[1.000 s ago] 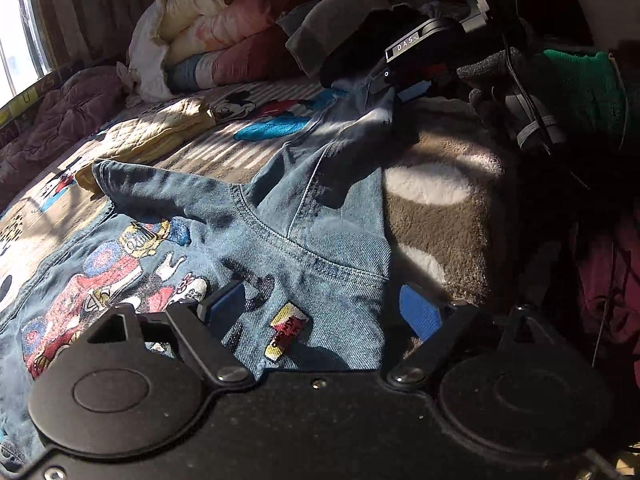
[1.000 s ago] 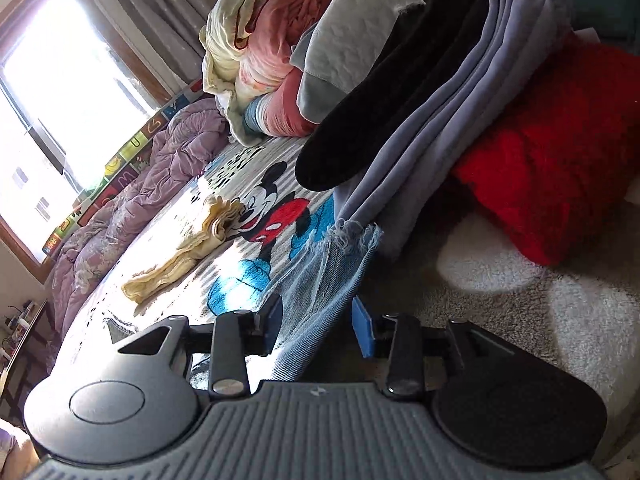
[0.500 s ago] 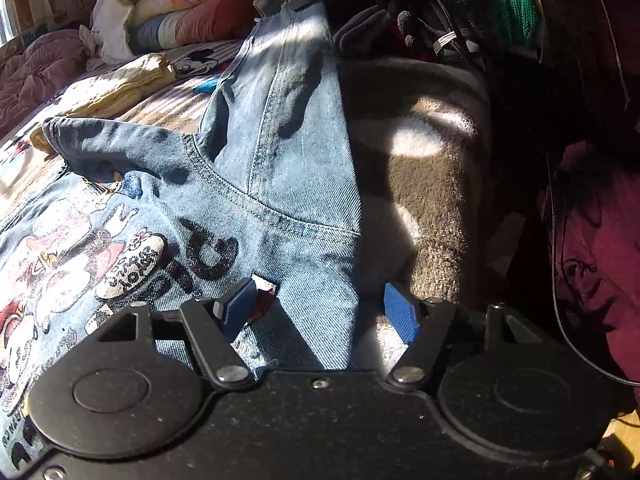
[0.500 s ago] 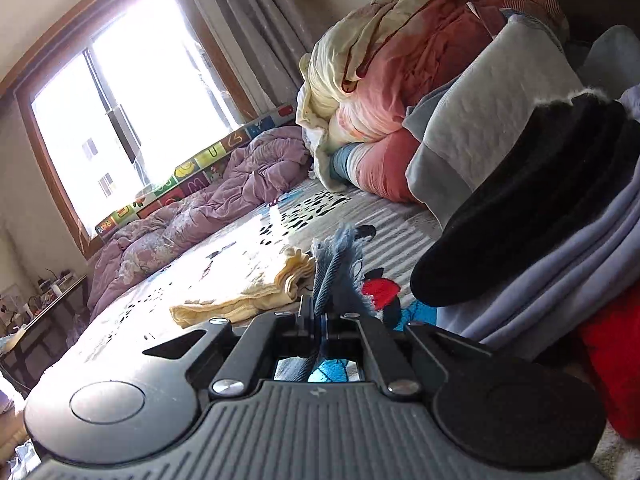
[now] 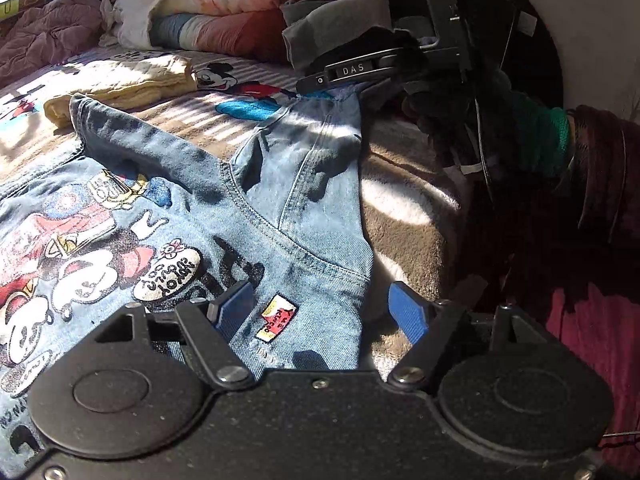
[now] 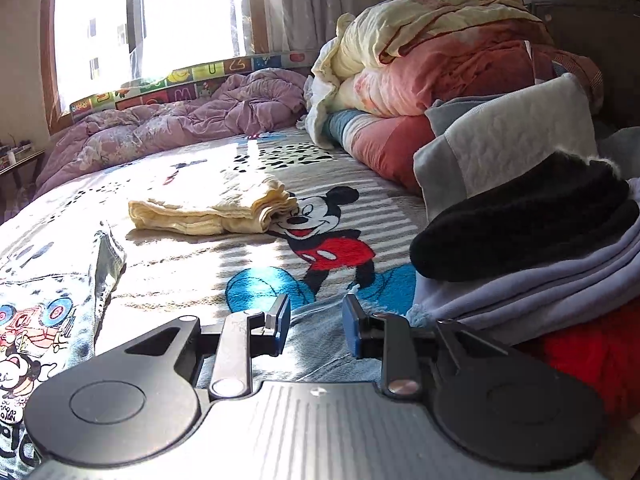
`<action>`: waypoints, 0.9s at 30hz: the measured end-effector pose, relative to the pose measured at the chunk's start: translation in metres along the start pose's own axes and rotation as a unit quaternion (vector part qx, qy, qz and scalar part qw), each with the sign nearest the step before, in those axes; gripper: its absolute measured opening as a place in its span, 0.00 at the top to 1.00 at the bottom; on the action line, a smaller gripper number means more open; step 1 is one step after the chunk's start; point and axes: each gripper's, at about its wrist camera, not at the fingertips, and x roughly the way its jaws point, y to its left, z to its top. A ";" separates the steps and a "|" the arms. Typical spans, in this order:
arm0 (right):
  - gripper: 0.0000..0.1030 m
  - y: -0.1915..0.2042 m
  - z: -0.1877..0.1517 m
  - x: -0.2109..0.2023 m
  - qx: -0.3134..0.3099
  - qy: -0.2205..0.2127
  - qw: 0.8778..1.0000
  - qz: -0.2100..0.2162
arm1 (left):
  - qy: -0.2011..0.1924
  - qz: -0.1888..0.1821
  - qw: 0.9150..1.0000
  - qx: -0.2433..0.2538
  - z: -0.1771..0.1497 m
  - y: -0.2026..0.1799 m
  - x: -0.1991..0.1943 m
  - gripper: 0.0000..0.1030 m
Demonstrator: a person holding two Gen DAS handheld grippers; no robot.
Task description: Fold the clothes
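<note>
We logged left gripper (image 5: 324, 308) released wide over denim jacket (image 5: 280, 184) | right gripper (image 6: 316, 326) released above its sleeve (image 6: 320, 340).

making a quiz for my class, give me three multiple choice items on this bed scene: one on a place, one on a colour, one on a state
1. Where does the folded pale yellow cloth lie?
A. on the bed sheet beside the mouse print
B. on the black garment
C. on the window sill

2. What colour are the pads on the left gripper fingers?
A. red
B. blue
C. green

3. How is the right gripper?
A. shut on denim
B. open above the blue denim jacket sleeve
C. out of view

A: it rests flat on the sheet. B: both pads show blue. B: its fingers stand apart.
</note>
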 end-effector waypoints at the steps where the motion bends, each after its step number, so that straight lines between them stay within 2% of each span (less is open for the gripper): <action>1: 0.69 0.014 0.001 0.002 -0.012 0.007 0.999 0.029 | -0.012 0.007 1.000 -0.024 0.002 0.013 -0.005 0.27; 3: 0.69 0.048 0.001 0.007 -0.047 0.025 0.993 0.101 | -0.035 0.021 0.997 -0.073 0.005 0.039 -0.016 0.28; 5: 0.71 0.087 0.004 0.014 -0.087 0.044 0.982 0.164 | -0.053 0.038 0.991 -0.118 0.008 0.064 -0.024 0.29; 7: 0.75 0.125 0.006 0.024 -0.117 0.067 0.969 0.208 | -0.054 0.063 0.986 -0.148 0.007 0.086 -0.024 0.29; 9: 0.76 0.158 0.008 0.034 -0.157 0.073 0.956 0.236 | -0.044 0.082 0.981 -0.173 0.003 0.104 -0.021 0.29; 13: 0.77 0.173 0.014 0.067 -0.163 0.086 0.958 0.219 | -0.029 0.106 0.973 -0.202 -0.006 0.131 -0.021 0.30; 15: 0.77 0.144 0.018 0.084 -0.115 0.099 0.969 0.195 | -0.036 0.101 0.971 -0.213 -0.006 0.138 -0.026 0.30; 17: 0.84 0.114 0.021 0.101 -0.063 0.111 0.977 0.170 | -0.047 0.101 0.970 -0.217 -0.005 0.143 -0.034 0.30; 19: 0.80 0.084 0.024 0.117 -0.011 0.124 0.982 0.144 | -0.065 0.092 0.968 -0.226 -0.006 0.148 -0.041 0.30; 20: 0.79 0.083 0.028 0.113 -0.010 0.116 0.982 0.148 | -0.075 0.088 0.966 -0.230 -0.006 0.150 -0.044 0.30; 24: 0.79 0.108 0.049 0.094 -0.073 0.077 0.979 0.172 | -0.088 0.085 0.961 -0.248 -0.010 0.159 -0.049 0.30; 27: 0.79 0.138 0.064 0.106 -0.104 0.083 0.967 0.217 | -0.078 0.091 0.958 -0.262 -0.014 0.166 -0.046 0.30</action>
